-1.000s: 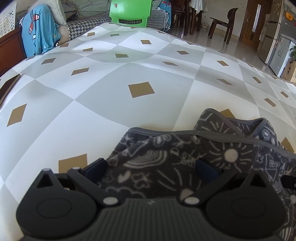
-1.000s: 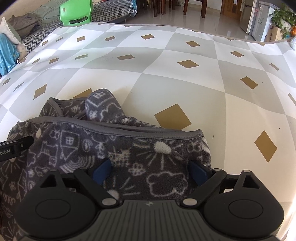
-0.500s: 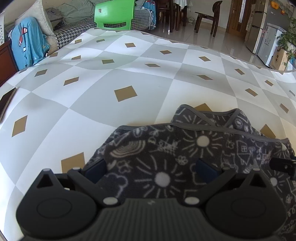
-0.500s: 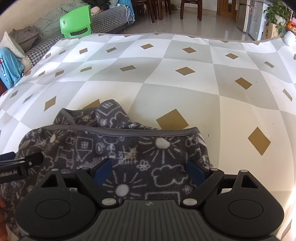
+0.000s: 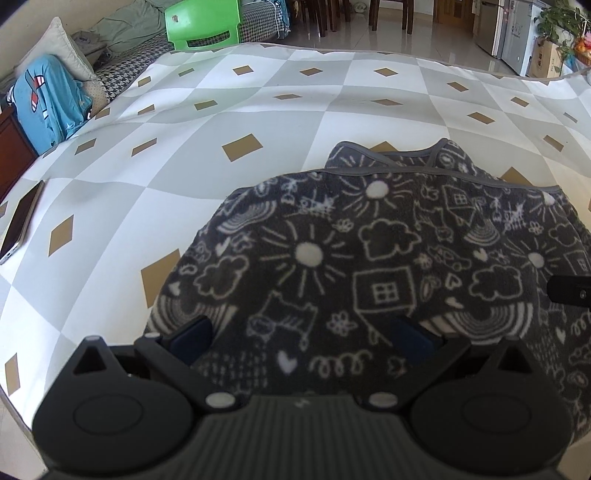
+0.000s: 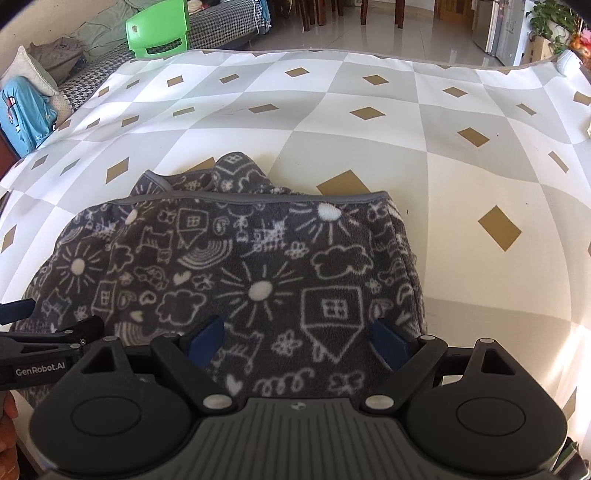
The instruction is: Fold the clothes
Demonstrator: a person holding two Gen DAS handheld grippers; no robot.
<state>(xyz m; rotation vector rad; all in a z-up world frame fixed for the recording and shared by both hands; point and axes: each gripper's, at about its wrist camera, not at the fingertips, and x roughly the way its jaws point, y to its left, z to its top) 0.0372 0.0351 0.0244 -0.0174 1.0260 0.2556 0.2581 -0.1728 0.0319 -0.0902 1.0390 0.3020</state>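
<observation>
A dark grey fleece garment (image 5: pixel 369 251) printed with white doodles lies folded on the grey-and-white checked cloth (image 5: pixel 147 206). Its grey-bound edge faces away from me. My left gripper (image 5: pixel 301 334) hovers over the garment's near left part, jaws wide apart, pads not pressing the fabric. In the right wrist view the same garment (image 6: pixel 240 266) fills the lower half. My right gripper (image 6: pixel 299 339) stands open above its near right part, nothing pinched. The left gripper (image 6: pixel 37 347) shows at that view's left edge, and the right gripper's fingertip (image 5: pixel 569 290) at the left view's right edge.
A phone (image 5: pixel 20 221) lies near the cloth's left edge. Beyond the far edge stand a green chair (image 5: pixel 201 22) and a sofa with a blue garment (image 5: pixel 51 103). A small white object (image 6: pixel 567 62) sits at the far right corner. A hand (image 6: pixel 7 435) shows at bottom left.
Both grippers have drawn back and risen, so much more of the garment's top shows between and ahead of the jaws. The garment itself has stayed in place.
</observation>
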